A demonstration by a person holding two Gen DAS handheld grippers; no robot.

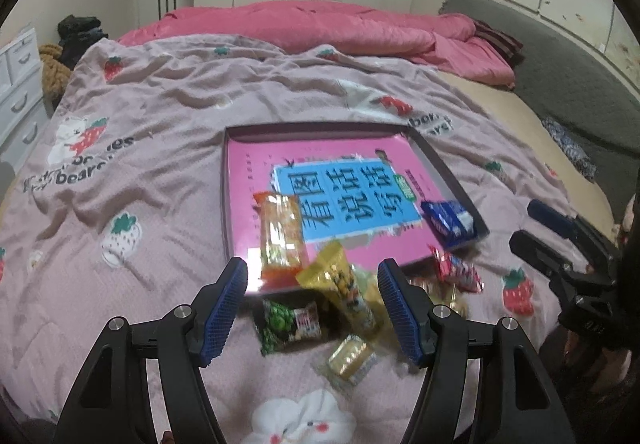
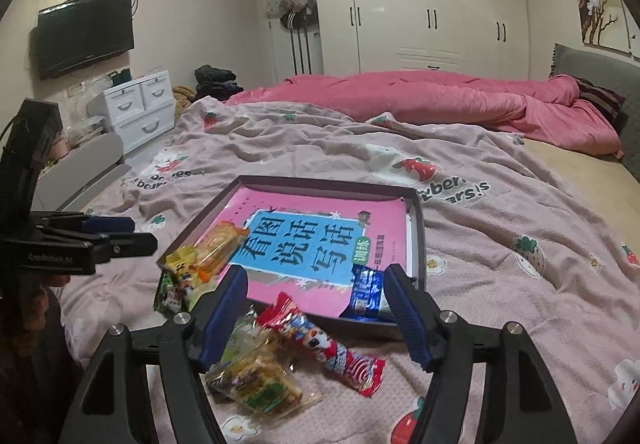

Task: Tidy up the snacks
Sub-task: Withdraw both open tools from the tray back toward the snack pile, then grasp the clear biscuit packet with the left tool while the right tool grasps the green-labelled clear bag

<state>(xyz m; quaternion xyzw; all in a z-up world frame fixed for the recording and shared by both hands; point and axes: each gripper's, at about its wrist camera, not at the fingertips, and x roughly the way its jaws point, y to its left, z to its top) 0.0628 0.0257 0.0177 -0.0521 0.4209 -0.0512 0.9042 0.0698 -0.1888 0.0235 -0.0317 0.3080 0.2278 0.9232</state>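
A shallow dark tray (image 1: 438, 160) (image 2: 419, 228) lined with a pink book lies on the bed. An orange snack pack (image 1: 279, 232) (image 2: 218, 248) and a blue pack (image 1: 450, 219) (image 2: 365, 290) lie in it. In front of it lie a yellow pack (image 1: 344, 284), a green pea pack (image 1: 289, 322) (image 2: 170, 290), a red pack (image 1: 458, 270) (image 2: 324, 344), a small clear-wrapped snack (image 1: 350, 356) and clear packs (image 2: 256, 380). My left gripper (image 1: 312, 304) is open above the yellow pack. My right gripper (image 2: 316, 308) is open above the red pack.
The pink strawberry-print blanket (image 1: 168, 148) covers the bed, with a pink duvet (image 2: 440, 100) behind. White drawers (image 2: 138, 106) stand at the left. The right gripper shows at the right of the left wrist view (image 1: 560, 240), the left gripper at the left of the right wrist view (image 2: 100, 240).
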